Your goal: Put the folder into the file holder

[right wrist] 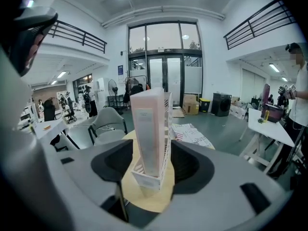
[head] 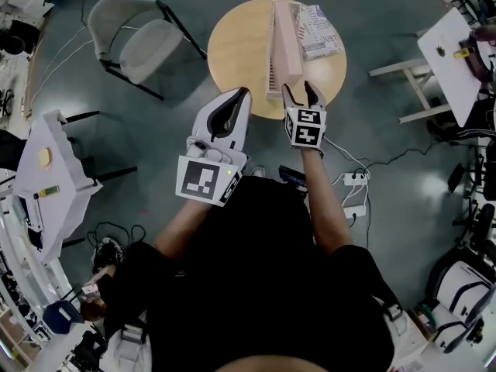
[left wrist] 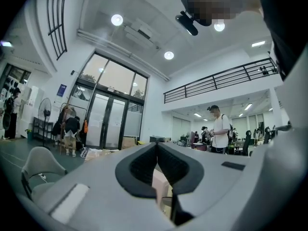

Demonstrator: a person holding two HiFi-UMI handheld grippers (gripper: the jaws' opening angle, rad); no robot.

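A pale pink folder (head: 285,41) stands upright in a white slotted file holder (head: 274,76) on the round wooden table (head: 232,53). My right gripper (head: 303,91) is at the table's near edge, just short of the holder's near end, and it is open. In the right gripper view the folder (right wrist: 149,129) and the holder (right wrist: 147,179) rise ahead between the spread jaws of the right gripper (right wrist: 154,163), and the pads do not touch them. My left gripper (head: 242,93) hovers left of the holder, shut and empty; in its own view the left gripper (left wrist: 157,146) points up into the room.
A printed paper (head: 318,31) lies on the table right of the holder. A grey chair (head: 136,41) stands to the left, a white table (head: 453,60) to the right. A power strip (head: 355,180) and cables lie on the floor.
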